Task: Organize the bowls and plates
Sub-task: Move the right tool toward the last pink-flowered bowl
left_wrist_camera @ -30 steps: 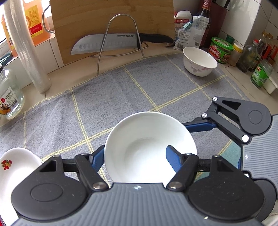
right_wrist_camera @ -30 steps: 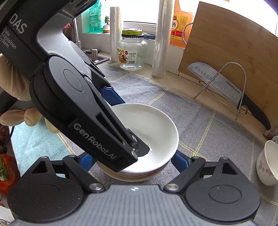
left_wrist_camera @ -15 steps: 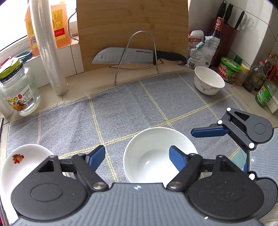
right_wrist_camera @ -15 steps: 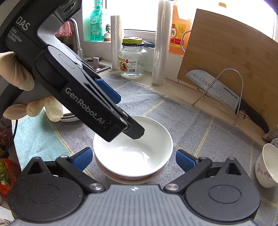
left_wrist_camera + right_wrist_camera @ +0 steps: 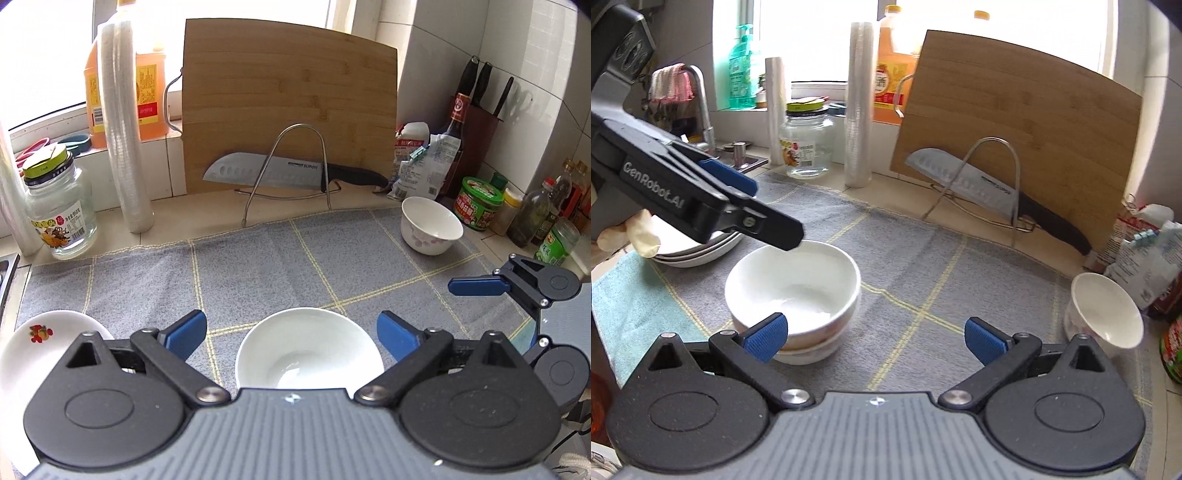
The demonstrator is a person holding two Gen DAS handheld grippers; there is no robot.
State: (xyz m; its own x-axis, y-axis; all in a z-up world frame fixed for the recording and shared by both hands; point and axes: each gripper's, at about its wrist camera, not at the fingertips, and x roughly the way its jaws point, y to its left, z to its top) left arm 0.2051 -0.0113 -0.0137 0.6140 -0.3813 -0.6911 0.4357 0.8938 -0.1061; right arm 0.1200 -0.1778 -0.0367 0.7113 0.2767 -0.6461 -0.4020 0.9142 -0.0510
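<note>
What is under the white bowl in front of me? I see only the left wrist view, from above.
Observer: The white bowl sits nested on other bowls; it tops a stack.
Operator: Is the plate at my left edge alone?
Observer: No, several plates lie stacked there.
Operator: And what is beyond those plates?
Observer: A faucet, with a pink cloth hung over it.
</note>
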